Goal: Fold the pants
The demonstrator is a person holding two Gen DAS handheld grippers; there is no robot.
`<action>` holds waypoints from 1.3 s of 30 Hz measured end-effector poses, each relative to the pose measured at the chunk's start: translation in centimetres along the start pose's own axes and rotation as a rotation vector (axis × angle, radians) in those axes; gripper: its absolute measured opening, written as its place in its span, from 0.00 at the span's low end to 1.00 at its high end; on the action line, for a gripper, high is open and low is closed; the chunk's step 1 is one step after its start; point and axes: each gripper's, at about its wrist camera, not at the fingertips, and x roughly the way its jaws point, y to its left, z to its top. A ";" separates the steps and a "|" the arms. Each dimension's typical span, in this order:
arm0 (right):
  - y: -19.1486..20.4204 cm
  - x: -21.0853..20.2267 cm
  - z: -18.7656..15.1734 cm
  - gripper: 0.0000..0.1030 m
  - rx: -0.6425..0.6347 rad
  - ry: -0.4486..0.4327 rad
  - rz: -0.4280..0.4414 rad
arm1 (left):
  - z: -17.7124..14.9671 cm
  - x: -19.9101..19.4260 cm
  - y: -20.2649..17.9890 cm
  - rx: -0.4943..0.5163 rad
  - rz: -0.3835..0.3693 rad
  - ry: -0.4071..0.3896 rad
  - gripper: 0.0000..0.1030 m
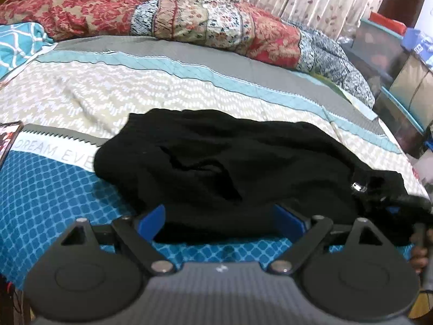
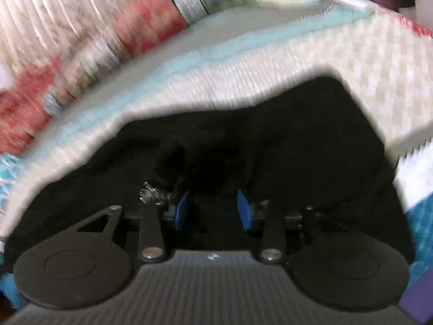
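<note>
While the black pants (image 1: 238,168) lie in a loose, rumpled heap on the bed (image 1: 81,189), the left gripper (image 1: 220,223) sits low at their near edge with its blue fingers (image 1: 153,220) spread wide, the hem of the cloth lying between them but not pinched. Nothing flat about this garment: soft folds and dark creases run across it, the bulk mounds up just ahead of the fingers, and a small shiny metal fitting (image 1: 358,187) glints off to the right of the right-hand finger. Beyond the heap, further ahead of the fingers, the bedcover runs in cream zigzag, pale blue and grey bands up to a bunched red floral quilt (image 1: 189,19).

Over in the right wrist view (badly smeared, so detail is thin) the right gripper (image 2: 213,210) is right on top of the same black cloth (image 2: 297,140), which fills everything around and ahead of its blue fingers (image 2: 245,210). They stand apart with dark fabric showing in the gap; whether any of it is actually caught between them I cannot tell. The same metal fitting (image 2: 150,192) sparkles just left of the left-hand finger.
</note>
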 end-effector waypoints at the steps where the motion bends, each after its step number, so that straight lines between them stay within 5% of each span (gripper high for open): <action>1: 1.0 0.0 -0.4 0.41 -0.043 -0.020 -0.019 | -0.1 -0.2 0.3 -0.007 -0.001 -0.004 0.87; 5: 3.7 -0.7 0.2 0.42 -0.091 0.005 -0.070 | -0.7 -0.7 2.0 -0.044 -0.001 -0.005 0.88; 11: 7.8 -4.2 -1.4 0.43 -0.088 -0.091 -0.048 | -0.7 -1.8 5.2 -0.123 -0.017 -0.006 0.89; 18: 15.8 -3.7 -4.9 0.44 -0.152 0.028 0.152 | 0.1 -2.4 10.7 -0.326 -0.035 -0.023 0.91; 24: 21.2 -1.6 -4.2 0.43 -0.222 0.102 0.303 | 1.1 -1.7 13.9 -0.429 -0.046 -0.014 0.93; 32: 25.9 0.8 -3.8 0.40 -0.196 0.112 0.418 | 3.5 2.7 13.1 -0.448 -0.146 0.027 1.00; 36: 25.3 4.7 -4.6 0.40 -0.048 0.222 0.459 | 3.7 6.7 12.6 -0.460 -0.142 0.078 1.00; 37: 25.1 7.0 -5.1 0.39 -0.017 0.296 0.432 | 3.6 7.4 12.5 -0.455 -0.127 0.079 0.98; 38: 24.8 8.5 -5.9 0.25 0.000 0.339 0.392 | 3.6 7.9 12.2 -0.438 -0.113 0.067 0.95; 39: 24.1 8.6 -6.3 0.20 0.034 0.311 0.403 | 3.7 7.9 11.6 -0.403 -0.087 0.047 0.79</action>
